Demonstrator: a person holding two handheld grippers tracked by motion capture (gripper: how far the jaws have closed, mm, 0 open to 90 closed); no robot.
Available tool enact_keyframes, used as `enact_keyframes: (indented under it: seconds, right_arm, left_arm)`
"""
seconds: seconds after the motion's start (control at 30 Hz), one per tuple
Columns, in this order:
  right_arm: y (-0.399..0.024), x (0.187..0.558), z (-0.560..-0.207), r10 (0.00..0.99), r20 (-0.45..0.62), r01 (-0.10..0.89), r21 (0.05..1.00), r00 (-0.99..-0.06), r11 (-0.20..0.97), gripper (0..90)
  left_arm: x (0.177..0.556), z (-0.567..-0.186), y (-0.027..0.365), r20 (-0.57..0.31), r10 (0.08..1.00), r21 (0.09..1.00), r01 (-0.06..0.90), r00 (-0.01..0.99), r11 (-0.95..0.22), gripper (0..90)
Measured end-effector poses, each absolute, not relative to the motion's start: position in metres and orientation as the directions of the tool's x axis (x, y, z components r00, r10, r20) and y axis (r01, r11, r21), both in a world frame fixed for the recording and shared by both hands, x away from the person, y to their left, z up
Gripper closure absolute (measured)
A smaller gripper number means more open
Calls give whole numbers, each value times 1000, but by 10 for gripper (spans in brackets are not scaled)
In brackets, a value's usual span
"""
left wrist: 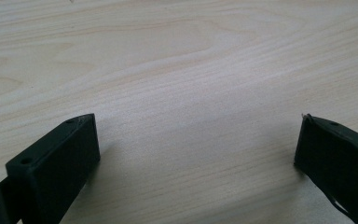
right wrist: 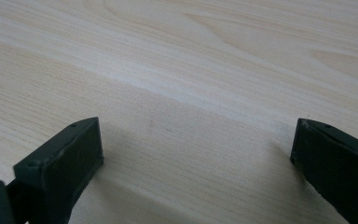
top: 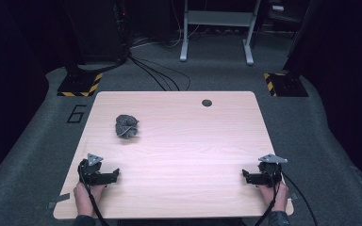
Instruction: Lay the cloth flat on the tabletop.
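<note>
We see a pale wooden table [top: 179,155] from above, with the person's hands coming in at its near edge. The left gripper [top: 115,174] rests near the table's front left corner, held by the left hand [top: 86,197]; the right gripper [top: 245,175] sits near the front right corner in the right hand [top: 275,195]. Each points inward, toward the other, and they lie well apart.

In the left gripper view we note both black jaws spread wide, bare wood grain between them, nothing pinched. The right gripper view gives us the same: jaws spread wide over bare table, nothing held.

A crumpled grey cloth [top: 126,126] lies on the left half of the table, farther from the person than the left gripper and well apart from it. We cannot tell what kind of cloth it is. A small dark round hole [top: 207,102] sits near the table's far edge. Grey carpet [top: 37,155] surrounds the table.
</note>
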State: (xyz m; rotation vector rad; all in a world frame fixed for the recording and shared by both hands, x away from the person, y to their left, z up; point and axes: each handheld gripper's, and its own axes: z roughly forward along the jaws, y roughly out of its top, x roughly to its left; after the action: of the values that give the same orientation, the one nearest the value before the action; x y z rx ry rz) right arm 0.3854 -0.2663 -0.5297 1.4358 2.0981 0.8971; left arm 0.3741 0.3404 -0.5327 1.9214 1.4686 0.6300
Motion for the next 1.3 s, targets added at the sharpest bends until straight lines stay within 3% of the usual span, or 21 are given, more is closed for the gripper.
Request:
enact_keyframes:
  seconds: [0.73, 1.3]
  right_arm:
    - [-266, 385, -529, 930, 2, 644, 722, -367, 252, 19]
    - [-266, 385, -530, 930, 2, 644, 722, -367, 252, 19]
  left_arm:
    - [374, -530, 341, -24, 955, 727, 661, 297, -187, 1]
    - [400, -492, 343, -43, 946, 744, 642, 322, -185, 1]
